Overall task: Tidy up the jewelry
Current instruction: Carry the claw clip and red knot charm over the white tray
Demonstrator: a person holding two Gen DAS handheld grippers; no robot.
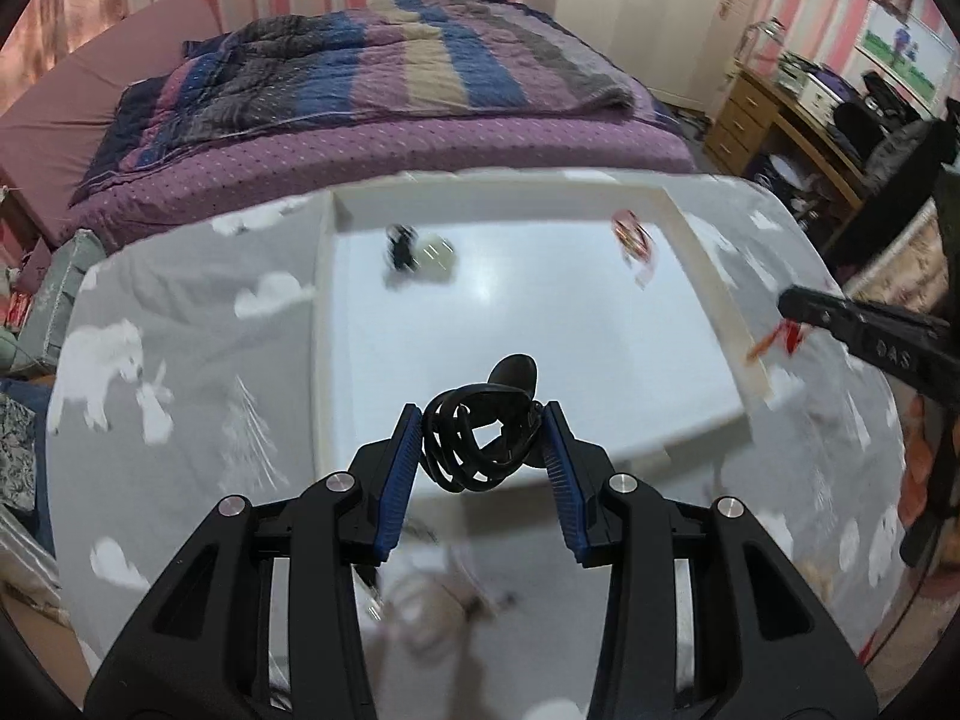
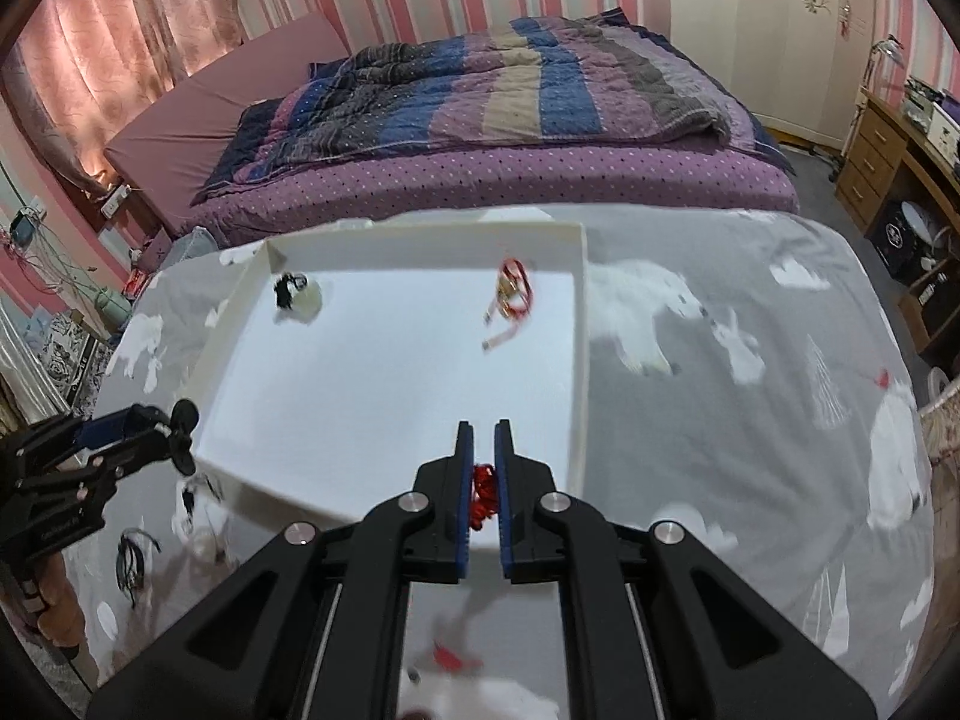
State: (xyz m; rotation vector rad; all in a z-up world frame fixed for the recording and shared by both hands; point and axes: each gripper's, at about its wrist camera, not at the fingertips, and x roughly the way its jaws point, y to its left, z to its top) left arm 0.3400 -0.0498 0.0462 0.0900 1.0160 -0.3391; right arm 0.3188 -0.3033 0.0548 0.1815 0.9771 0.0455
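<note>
A white tray (image 1: 711, 276) sits on a grey patterned cloth. My left gripper (image 1: 480, 426) is shut on a black corded necklace with a dark pendant (image 1: 480, 438), held over the tray's near edge. My right gripper (image 2: 485, 441) is shut on a red beaded piece (image 2: 483, 495) above the tray's (image 2: 581, 360) near right corner. In the tray lie a black and white piece (image 1: 417, 252) (image 2: 297, 297) at the far left and a red and gold piece (image 1: 633, 237) (image 2: 513, 294) at the far right. The right gripper shows at the right of the left wrist view (image 1: 792, 309), the left gripper at the left of the right wrist view (image 2: 174, 435).
Black cords (image 2: 135, 558) lie on the cloth left of the tray, and a red item (image 2: 450, 657) lies near the front. A bed with a striped quilt (image 2: 480, 102) stands behind. A wooden desk (image 2: 882, 156) stands at the right.
</note>
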